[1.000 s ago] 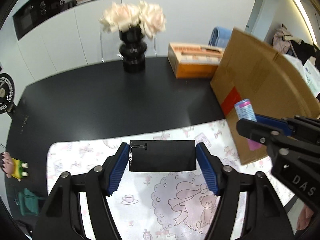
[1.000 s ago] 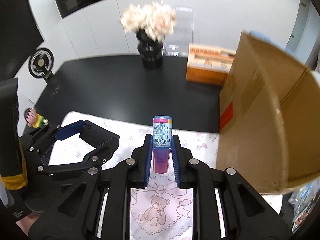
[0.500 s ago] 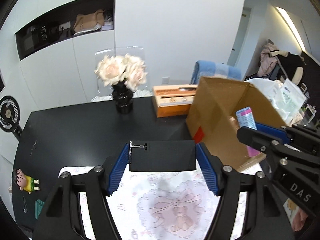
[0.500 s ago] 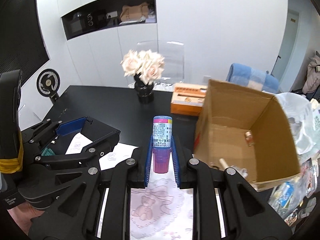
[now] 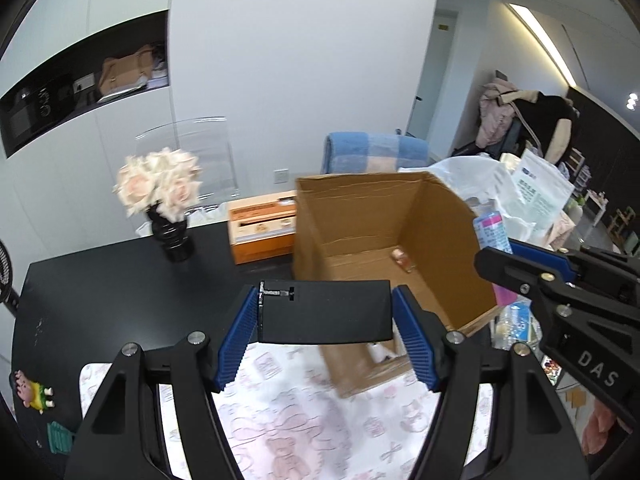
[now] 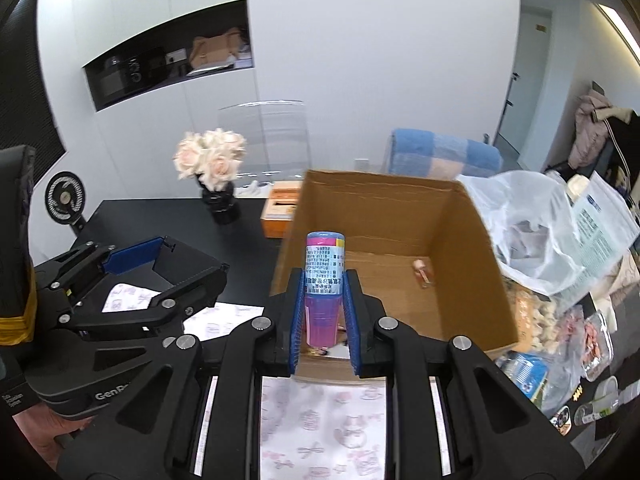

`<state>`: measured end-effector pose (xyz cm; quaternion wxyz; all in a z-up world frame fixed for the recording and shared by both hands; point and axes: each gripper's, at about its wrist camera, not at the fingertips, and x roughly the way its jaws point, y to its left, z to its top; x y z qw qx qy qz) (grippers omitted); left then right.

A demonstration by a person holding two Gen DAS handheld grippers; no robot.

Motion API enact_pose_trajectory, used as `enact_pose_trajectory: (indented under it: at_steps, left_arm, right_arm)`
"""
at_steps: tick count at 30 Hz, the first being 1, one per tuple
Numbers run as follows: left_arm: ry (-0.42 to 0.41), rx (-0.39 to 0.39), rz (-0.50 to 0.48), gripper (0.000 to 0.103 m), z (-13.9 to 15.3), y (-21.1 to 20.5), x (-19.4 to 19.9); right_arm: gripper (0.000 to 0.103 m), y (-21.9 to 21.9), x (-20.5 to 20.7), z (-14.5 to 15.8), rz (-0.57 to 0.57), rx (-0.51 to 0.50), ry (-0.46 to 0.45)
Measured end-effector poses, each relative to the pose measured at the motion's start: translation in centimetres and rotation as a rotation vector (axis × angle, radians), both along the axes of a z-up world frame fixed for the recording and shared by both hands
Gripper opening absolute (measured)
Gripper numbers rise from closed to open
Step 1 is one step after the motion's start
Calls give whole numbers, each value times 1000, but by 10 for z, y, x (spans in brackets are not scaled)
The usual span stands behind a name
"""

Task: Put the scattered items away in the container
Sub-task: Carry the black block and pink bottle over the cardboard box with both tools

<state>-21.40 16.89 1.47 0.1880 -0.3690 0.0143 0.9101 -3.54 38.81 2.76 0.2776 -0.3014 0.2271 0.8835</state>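
An open cardboard box (image 5: 360,208) stands on the black table with a small bottle (image 5: 401,258) lying on its floor. My left gripper (image 5: 325,296) is shut on a flat black case (image 5: 324,312), held just in front of the box's near left corner. In the right wrist view my right gripper (image 6: 325,280) is shut on an upright pink bottle with a blue label (image 6: 323,276), raised at the near wall of the box (image 6: 380,200). The left gripper and black case (image 6: 188,264) hang to its left.
A pink-patterned mat (image 5: 300,412) lies under both grippers. A flower vase (image 5: 168,196) and an orange tissue box (image 5: 260,232) stand behind the box. Plastic bags (image 6: 532,232) and packets (image 6: 560,340) crowd the right. A cartoon figurine (image 5: 34,390) lies far left.
Both grippers rose and moved toward the cardboard box, each keeping its item. The views now look down into the open box, with the pink bottle at its near wall.
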Motion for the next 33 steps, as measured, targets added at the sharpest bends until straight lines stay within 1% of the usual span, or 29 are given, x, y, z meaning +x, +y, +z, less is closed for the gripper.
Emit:
enact_pose_trajectory:
  at_steps: [4,9,17,25,33]
  left_arm:
    - [-8,-8,-31,66,-4,32,-9]
    - [-22,-19,-69,66,-13,67,-19]
    - [-50,-39,-107,66,-31,103,-33]
    - [-77,-50,-119,66,-44,119,-50]
    - [-108,-57,-116,66,-57,124,-70]
  right_arm:
    - [19,26,15,-15,-25,-22,-13]
    - [19,60,28,-40,-52,-82,-21]
    - [19,94,35,-69,-56,-136,-34]
    - [19,117,26,-96,-50,-179,-54]
    - [19,132,14,-113,-38,-206,-68]
